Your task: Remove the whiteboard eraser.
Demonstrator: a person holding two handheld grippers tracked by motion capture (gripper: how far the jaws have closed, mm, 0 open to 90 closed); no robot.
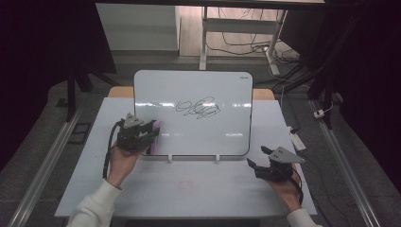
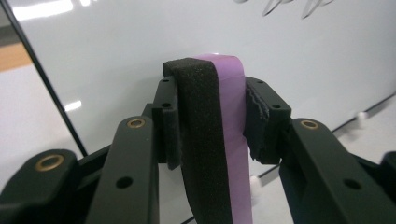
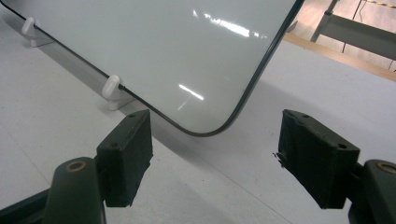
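Your left gripper [image 1: 150, 135] is squeezed tight on the purple eraser [image 2: 231, 135], right at the lower left edge of the whiteboard [image 1: 189, 94]. From above the eraser is just a small purple bit, but your left gripper view shows its black foam side [image 2: 201, 140] too, close to the shiny board. Your right gripper [image 3: 215, 158] is wide open and holds nothing, near the board's lower right corner. A black scribble [image 1: 198, 108] sits on the board. The board stands on a white table [image 1: 189, 184]; cables [image 1: 250, 47] lie on the floor behind.
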